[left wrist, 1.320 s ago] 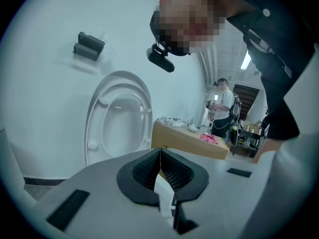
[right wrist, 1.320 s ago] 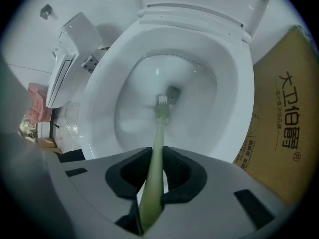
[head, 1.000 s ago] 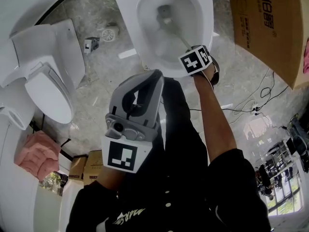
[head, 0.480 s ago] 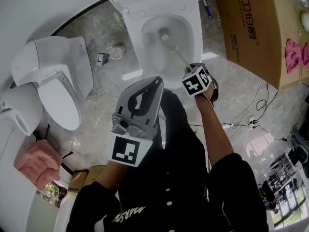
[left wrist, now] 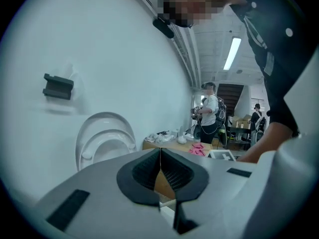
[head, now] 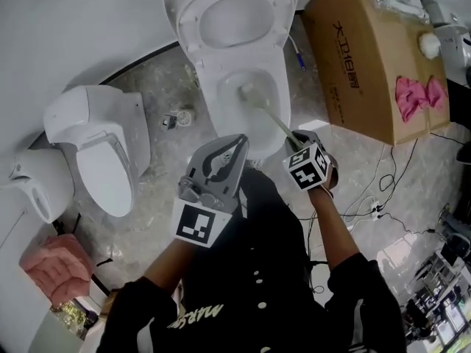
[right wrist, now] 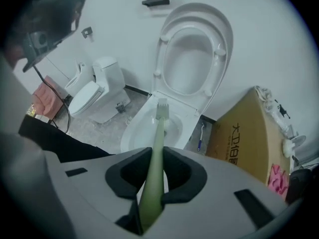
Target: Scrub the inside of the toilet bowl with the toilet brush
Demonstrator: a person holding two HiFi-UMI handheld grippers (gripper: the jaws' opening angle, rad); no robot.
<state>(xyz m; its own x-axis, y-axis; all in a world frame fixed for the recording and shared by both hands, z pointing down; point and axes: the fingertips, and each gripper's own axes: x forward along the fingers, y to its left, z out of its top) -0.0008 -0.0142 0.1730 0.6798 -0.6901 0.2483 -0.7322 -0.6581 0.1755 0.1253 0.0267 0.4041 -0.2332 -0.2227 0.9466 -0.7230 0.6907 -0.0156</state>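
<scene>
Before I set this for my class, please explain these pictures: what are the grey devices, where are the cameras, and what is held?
No robot here: a person holds a grey two-fingered gripper in each hand. The head view looks down from a camera on the person's head; the other two views come from cameras riding on the grippers. The right gripper is shut on a green toilet brush, whose head reaches into the open toilet bowl. The left gripper is shut and holds nothing. A second toilet and a cardboard box stand on the floor.
</scene>
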